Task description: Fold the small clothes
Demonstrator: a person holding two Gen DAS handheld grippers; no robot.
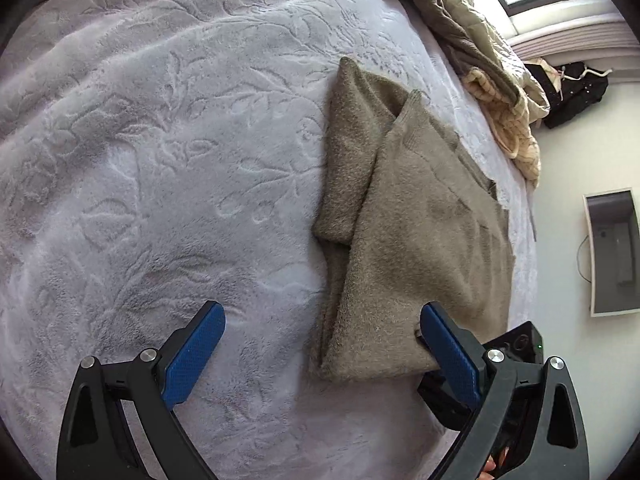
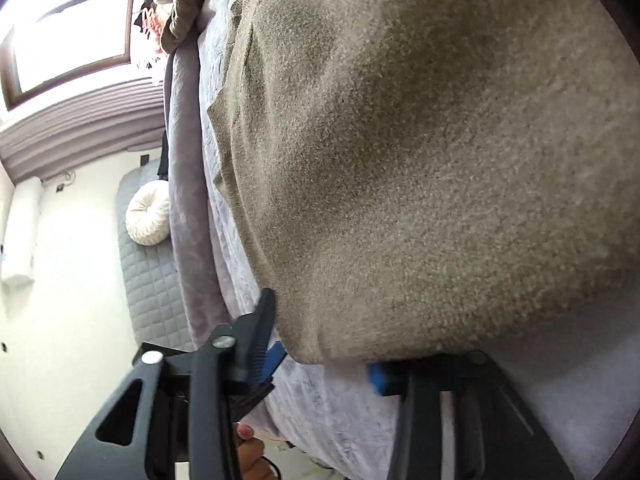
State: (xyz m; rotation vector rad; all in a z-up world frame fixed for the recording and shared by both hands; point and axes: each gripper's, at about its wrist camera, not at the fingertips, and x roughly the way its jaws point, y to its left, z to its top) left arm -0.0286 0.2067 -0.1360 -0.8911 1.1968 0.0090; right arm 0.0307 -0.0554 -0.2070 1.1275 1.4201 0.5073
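The fuzzy taupe sweater lies partly folded on the lavender embossed blanket, long axis running near to far. Left gripper jaws spread wide; right gripper jaws also apart, straddling its near hem.

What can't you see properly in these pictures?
- Right wrist view: the brown sweater fills the lens and drapes over the right gripper, hiding its fingertips.
- Left wrist view: the left gripper covers the sweater's near right corner.
- Both views: the sweater's underside against the blanket.
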